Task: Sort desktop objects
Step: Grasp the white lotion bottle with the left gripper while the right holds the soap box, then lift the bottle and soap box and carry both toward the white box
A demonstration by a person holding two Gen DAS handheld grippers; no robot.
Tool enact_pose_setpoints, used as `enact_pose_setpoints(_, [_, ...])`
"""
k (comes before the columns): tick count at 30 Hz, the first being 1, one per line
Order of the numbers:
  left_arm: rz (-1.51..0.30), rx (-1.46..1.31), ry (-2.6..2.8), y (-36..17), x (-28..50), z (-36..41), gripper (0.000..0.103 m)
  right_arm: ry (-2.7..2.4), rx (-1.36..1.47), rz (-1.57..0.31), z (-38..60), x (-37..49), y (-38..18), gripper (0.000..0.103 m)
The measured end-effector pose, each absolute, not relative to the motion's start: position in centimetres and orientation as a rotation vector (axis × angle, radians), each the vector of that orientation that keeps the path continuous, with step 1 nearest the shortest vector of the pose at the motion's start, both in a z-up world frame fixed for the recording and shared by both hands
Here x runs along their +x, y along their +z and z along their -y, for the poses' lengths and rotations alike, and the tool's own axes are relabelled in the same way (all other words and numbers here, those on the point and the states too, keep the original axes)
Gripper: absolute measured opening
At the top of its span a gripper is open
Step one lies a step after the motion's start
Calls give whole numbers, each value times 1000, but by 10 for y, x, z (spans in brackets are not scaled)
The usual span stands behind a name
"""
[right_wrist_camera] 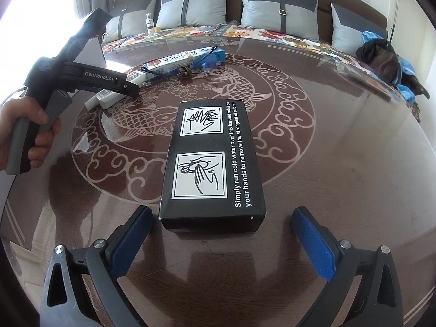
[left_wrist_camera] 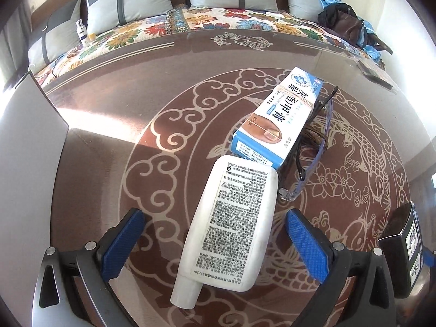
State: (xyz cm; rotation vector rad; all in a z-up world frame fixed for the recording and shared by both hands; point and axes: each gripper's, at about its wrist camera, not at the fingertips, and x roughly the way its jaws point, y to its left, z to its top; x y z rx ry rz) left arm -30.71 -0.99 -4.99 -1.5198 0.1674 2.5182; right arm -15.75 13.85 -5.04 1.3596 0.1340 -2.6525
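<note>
Lower centre, left wrist view: left gripper [left_wrist_camera: 215, 245] spread wide around white tube [left_wrist_camera: 231, 226], untouched. Right wrist view only: right gripper [right_wrist_camera: 220, 242] gaping before black box [right_wrist_camera: 212, 163]; glasses [left_wrist_camera: 313, 147] partly hidden.

The left wrist camera is sitting low over the glass-topped table [left_wrist_camera: 109, 147], looking forward between its own blue pads [left_wrist_camera: 122, 242] toward the sofa [left_wrist_camera: 218, 19], very near a white tube [left_wrist_camera: 231, 226]. The right wrist camera is hanging back a little nearer the table's edge, facing the same sofa [right_wrist_camera: 272, 30], close above a black box [right_wrist_camera: 212, 163]. Both views are sharing the blue-and-white carton [left_wrist_camera: 272, 117] [right_wrist_camera: 185, 58], the white tube [right_wrist_camera: 109, 96], and the black box [left_wrist_camera: 408, 250]; the right view is also catching the left gripper [right_wrist_camera: 128, 85] from the side.
</note>
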Motion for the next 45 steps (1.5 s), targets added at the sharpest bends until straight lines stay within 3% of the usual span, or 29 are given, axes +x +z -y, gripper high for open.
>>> enact_pose_setpoints(2, [-162,-1455,2553,-45,-302,13,79,-2652,1360,-134,-139,-157,-50,102])
enact_pose_setpoints(3, [-161,-1439,2569,-43,-300,14,57,-2653,1360,-134,-138,-157,-50,102])
enact_pose_setpoints(4, [-155,-1436,2576,-41,-299,16,51,-2653,1360,-134,-139,-157,-50,102])
enact_pose_setpoints(9, [-119,-1456,2600,-40,-269,27,51,-2652,1359,-134,-139,-157,-50,102])
enact_pose_setpoints(19, [-131,-1409,2615,-42,-128,33,51,-2652,1359,-134,-139,-158,-51,102])
enact_pose_setpoints(26, [-131,-1371,2654,-44,-104,37,53,-2652,1359,-134,-139,-158,-51,102])
enact_pose_setpoints(30, [-90,-1386,2669,-48,-102,45,83,-2652,1359,-134,-139,-158,-51,102])
enact_pose_setpoints(31, [-114,-1385,2670,-49,-100,43,86,-2652,1359,-134,-139,-158,-51,102])
enact_pose_setpoints(45, [-107,-1390,2669,-50,-99,44,90,-2652,1359,-134,-139,-158,-51,102])
